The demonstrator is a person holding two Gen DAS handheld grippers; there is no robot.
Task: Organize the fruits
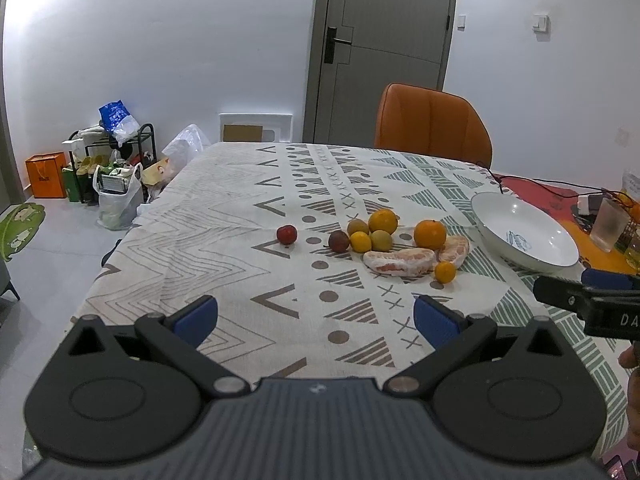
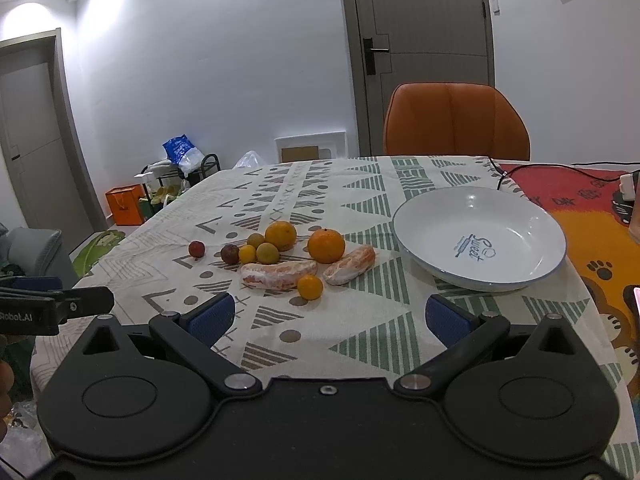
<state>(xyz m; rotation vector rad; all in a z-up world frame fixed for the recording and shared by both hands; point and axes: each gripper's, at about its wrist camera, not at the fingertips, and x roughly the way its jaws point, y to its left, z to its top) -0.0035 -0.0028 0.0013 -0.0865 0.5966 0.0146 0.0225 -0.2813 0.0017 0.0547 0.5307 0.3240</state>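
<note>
Left wrist view: left tongs [image 1: 316, 320] spread wide, nothing between the blue pads [image 1: 196, 320], hovering over the near part of the worktop [image 1: 224, 216], well short of the fruit. Right tongs [image 1: 576, 296] poke in from the right edge, side-on there.

Right wrist view: right tongs [image 2: 328, 320] also spread wide, empty, above the patterned cloth near the front edge. Left tongs visible at the left edge of this view.

Fruit sits in a loose cluster mid-worktop, all on the cloth, none in the bowl:
- two pomelo segments [image 2: 279, 275] lying flat at the front of the cluster, second one [image 2: 350, 265] just right of the first
- small orange [image 2: 310, 287] touching the front of the long segment
- big orange [image 2: 326, 245] behind the segments, second big orange [image 2: 281, 235] further left and back
- small yellowish fruits [image 2: 267, 253] bunched between the oranges, touching each other
- dark purple fruit [image 2: 229, 254] at the left end of the bunch
- red fruit [image 2: 196, 249] alone, further left, apart from the rest

White bowl [image 2: 520, 276] right of the cluster, near but apart, upright, blue print inside, nothing in it.

Beyond: orange chair [image 2: 456, 120] at the far side of the worktop, grey door [image 2: 420, 20] behind it, black cable [image 2: 504, 172] trailing across the far right corner onto a red and orange mat [image 2: 580, 232].
</note>
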